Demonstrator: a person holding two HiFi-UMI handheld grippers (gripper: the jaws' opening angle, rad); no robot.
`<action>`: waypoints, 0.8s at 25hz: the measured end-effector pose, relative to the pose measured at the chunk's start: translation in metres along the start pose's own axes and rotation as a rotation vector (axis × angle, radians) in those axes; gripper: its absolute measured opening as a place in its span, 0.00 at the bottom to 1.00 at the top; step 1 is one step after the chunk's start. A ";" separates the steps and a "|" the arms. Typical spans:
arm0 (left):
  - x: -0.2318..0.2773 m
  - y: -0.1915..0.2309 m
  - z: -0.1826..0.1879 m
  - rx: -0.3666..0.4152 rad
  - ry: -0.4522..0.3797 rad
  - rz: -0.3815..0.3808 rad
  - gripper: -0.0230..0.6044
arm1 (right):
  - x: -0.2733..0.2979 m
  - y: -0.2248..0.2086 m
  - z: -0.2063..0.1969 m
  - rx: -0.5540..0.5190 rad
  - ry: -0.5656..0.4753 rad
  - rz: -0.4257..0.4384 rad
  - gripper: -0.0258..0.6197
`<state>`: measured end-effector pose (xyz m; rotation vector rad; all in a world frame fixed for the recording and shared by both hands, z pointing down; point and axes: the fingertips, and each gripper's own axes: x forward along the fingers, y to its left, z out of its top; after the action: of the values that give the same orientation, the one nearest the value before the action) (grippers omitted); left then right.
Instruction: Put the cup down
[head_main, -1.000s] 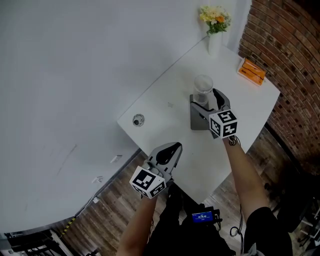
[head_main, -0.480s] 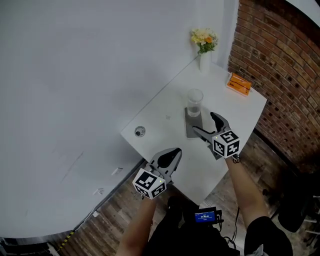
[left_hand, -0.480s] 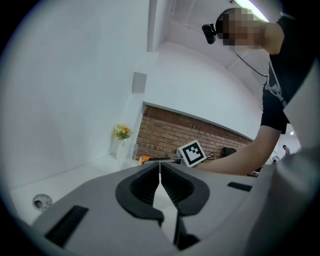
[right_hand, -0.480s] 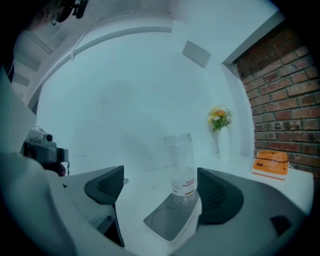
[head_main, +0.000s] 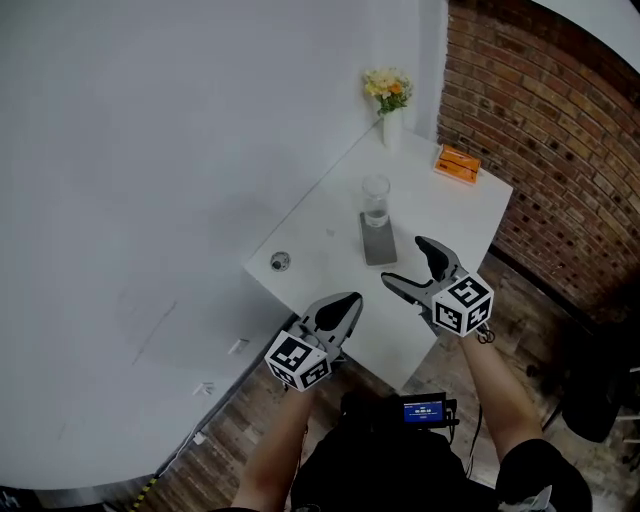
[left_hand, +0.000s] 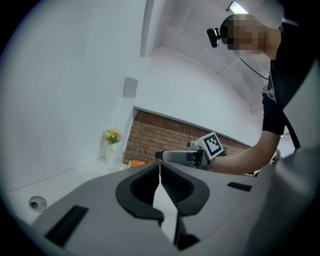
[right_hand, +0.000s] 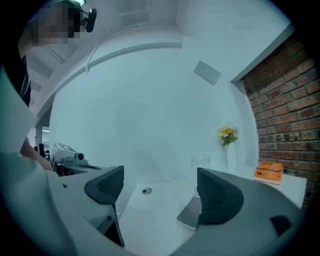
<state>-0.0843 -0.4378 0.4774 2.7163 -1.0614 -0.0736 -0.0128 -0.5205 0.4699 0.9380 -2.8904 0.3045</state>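
Looking down from the head view, the white wall (head_main: 150, 150) fills the left and the brick wall (head_main: 540, 130) closes off the right. The white table (head_main: 330, 262) sits wedged in the corner between them.

Near its front edge, the right tool (head_main: 404, 262) hangs with its jaws spread wide and nothing between them; its own view shows only open table in the gap. The left tool (head_main: 350, 300) hovers at the table's near corner, jaws pressed together tip to tip on nothing.

On the table, a grey pad (head_main: 378, 245) lies flat. The clear cup (head_main: 376, 200) stands upright on its far end, well apart from both tools and touched by neither.

By my read, the put-down looks done: the cup is resting on its own, and nothing seems left beyond drawing the hands away.

Farther back are an orange box (head_main: 457, 164) and a white vase (head_main: 388, 110) of flowers in the corner. A small round fitting (head_main: 280, 261) sits by the left edge.

As for writing, the box's print is too small to read. A small screen (head_main: 424, 409) at the person's waist glows blue, but it is unreadable. The tool cubes carry only square black-and-white markers.
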 end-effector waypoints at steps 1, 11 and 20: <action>-0.003 -0.004 -0.001 0.002 0.006 -0.008 0.07 | -0.007 0.005 0.003 0.012 -0.009 0.003 0.77; -0.022 -0.034 0.004 0.064 0.028 -0.071 0.07 | -0.066 0.039 0.011 0.052 -0.041 -0.019 0.77; -0.029 -0.054 0.000 0.069 0.042 -0.125 0.07 | -0.099 0.052 -0.013 0.094 -0.011 -0.049 0.77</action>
<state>-0.0700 -0.3792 0.4641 2.8312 -0.8981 -0.0005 0.0369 -0.4195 0.4598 1.0266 -2.8802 0.4357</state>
